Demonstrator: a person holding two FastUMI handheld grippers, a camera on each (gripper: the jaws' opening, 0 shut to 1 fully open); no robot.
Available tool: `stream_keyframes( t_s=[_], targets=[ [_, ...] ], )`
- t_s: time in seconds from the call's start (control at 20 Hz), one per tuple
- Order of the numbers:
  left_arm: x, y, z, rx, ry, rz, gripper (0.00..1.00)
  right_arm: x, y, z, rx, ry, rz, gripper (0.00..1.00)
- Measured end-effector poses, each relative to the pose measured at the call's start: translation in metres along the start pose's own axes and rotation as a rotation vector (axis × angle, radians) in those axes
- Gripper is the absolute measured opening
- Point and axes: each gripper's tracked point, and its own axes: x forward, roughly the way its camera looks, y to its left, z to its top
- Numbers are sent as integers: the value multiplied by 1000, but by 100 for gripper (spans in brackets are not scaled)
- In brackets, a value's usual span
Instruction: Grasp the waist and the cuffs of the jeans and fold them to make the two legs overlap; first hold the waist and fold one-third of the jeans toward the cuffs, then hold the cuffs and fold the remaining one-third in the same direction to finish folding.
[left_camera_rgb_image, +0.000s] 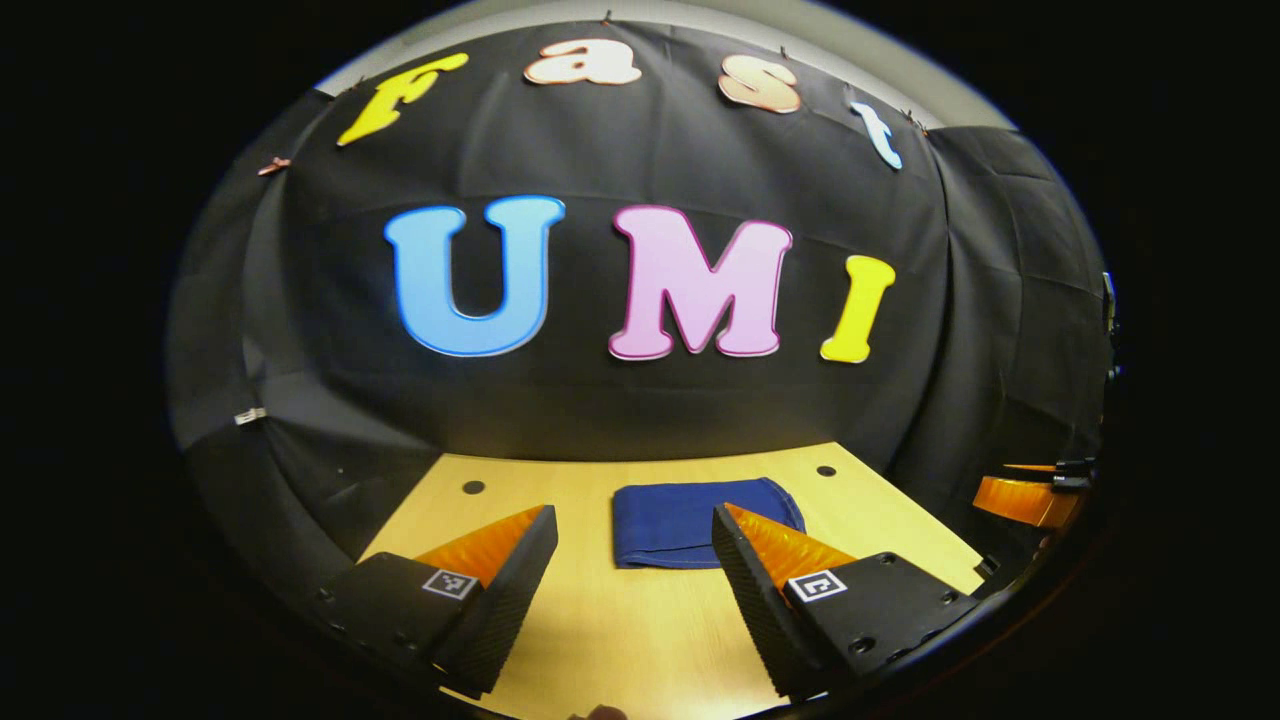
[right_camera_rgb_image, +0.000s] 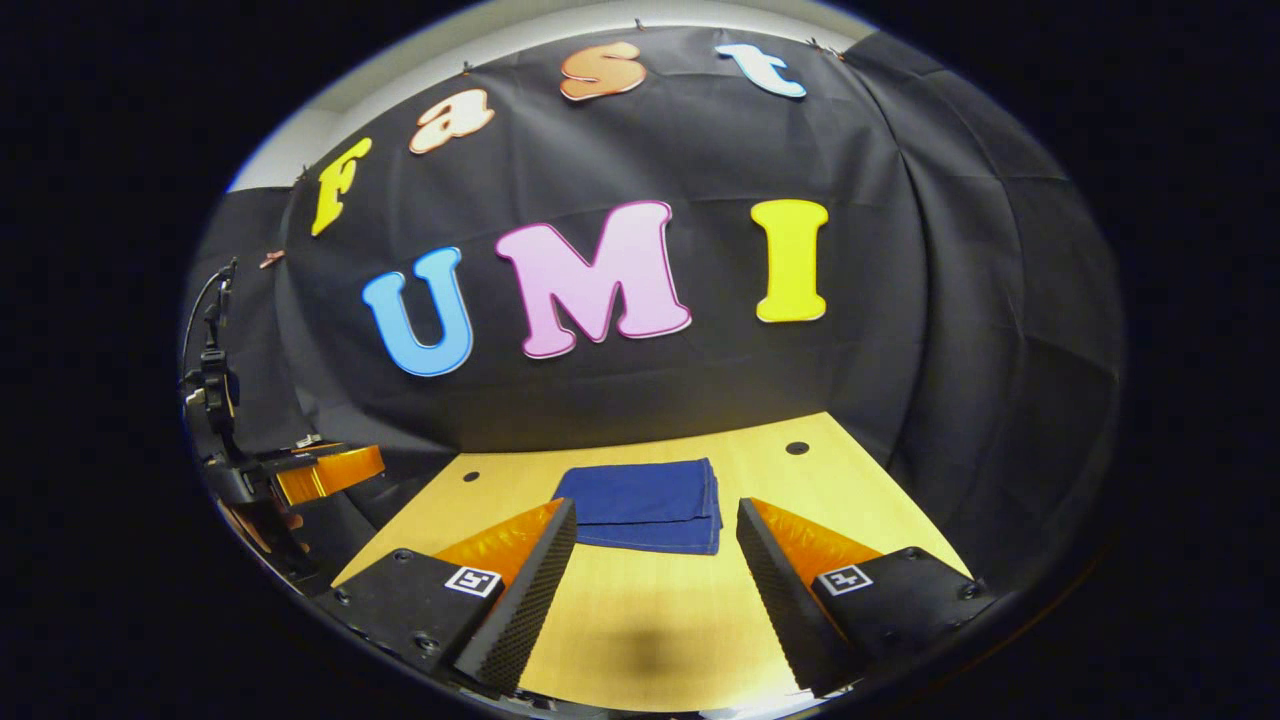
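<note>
- In the left gripper view, the left gripper (left_camera_rgb_image: 632, 535) is seen nearest, at the bottom; its jaws are held wide apart and nothing is gripped between them.
- A square marker tag (left_camera_rgb_image: 449, 584) is carried on the body behind one of its fingers, and a second tag on the other.
- In the right gripper view, the right gripper (right_camera_rgb_image: 655, 525) is likewise seen at the bottom, with its jaws spread apart and nothing clamped.
- Both grippers are held above the near part of the wooden table (left_camera_rgb_image: 640, 630), clear of its surface; a soft shadow is cast on the wood in the right gripper view.
- Beyond the fingertips, the jeans (left_camera_rgb_image: 690, 522) are found lying flat on the table as a compact, folded blue bundle, toward the table's far half.
- In the right gripper view the jeans (right_camera_rgb_image: 643, 505) are seen as a neat rectangle, with stacked layers showing along one side edge.
- The jeans are touched by neither gripper.
- Two small dark holes (right_camera_rgb_image: 797, 448) are seen in the tabletop near its far edge, one at each side of the jeans.
- At the edge of each view, the other gripper is glimpsed off to the side, away from the jeans.
- Farthest back, the table is closed off by the booth's black cloth wall (left_camera_rgb_image: 640, 400).
</note>
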Motion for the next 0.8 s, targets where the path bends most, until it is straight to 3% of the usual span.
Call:
stream_keyframes(
  t_s=[0.2, 0.25, 0.3, 0.4, 0.65, 0.7, 0.8],
  targets=[
    [-50, 9, -8, -16, -86, 56, 96, -25, 21, -13, -41, -50, 21, 98],
    [-57, 8, -15, -29, -97, 63, 92, -30, 24, -19, -45, -47, 22, 98],
    [-64, 5, -23, -46, -97, 62, 96, -35, 26, -25, -46, -43, 23, 98],
    [-77, 2, -42, -83, -75, 60, 96, -42, 33, -34, -60, -29, 36, 98],
    [-78, -7, -56, -79, -74, 42, 96, -47, 34, -46, -78, -10, 36, 98],
    [-76, -7, -56, -77, -77, 39, 92, -45, 34, -47, -77, -9, 37, 98],
    [-74, -8, -52, -75, -83, 29, 96, -45, 34, -45, -72, -9, 33, 98]
  ],
)
